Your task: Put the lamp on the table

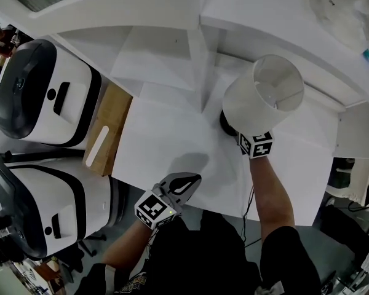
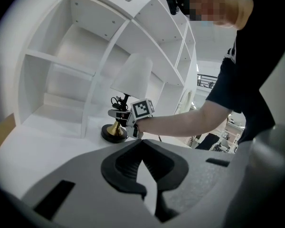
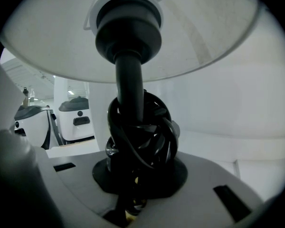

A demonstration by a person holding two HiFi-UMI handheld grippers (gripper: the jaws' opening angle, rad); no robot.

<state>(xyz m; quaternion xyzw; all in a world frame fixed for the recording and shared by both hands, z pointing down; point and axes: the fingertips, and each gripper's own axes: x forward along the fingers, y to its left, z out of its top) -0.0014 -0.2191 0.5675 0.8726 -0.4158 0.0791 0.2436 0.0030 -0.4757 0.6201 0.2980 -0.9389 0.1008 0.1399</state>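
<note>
1. The right tongs point(image 3: 133, 186) are clenched on the lamp point(image 1: 255, 106), low on its stem point(image 3: 129, 80) where the black cord point(image 3: 147, 127) is wound.
2. The lamp stands upright at the far side of the worktop point(image 1: 172, 146), just in front of the shelves point(image 2: 61, 62). Its base point(image 2: 115, 133) is at the surface or just above it; I cannot tell whether it touches.
3. The left tongs point(image 2: 142, 148) are pressed together on nothing, near the worktop's near edge and well apart from the lamp.
4. To do this step well, bring the lamp straight down with the stem vertical, so the whole base lands flat and not on one edge.
5. Mind the shade point(image 2: 133, 77): it is wide, sits high, and is near a shelf upright. A knock there would likely tip the lamp.
6. Let go only once the base bears its own weight. Open wide enough to clear the cord, then draw back level so nothing snags.
</note>
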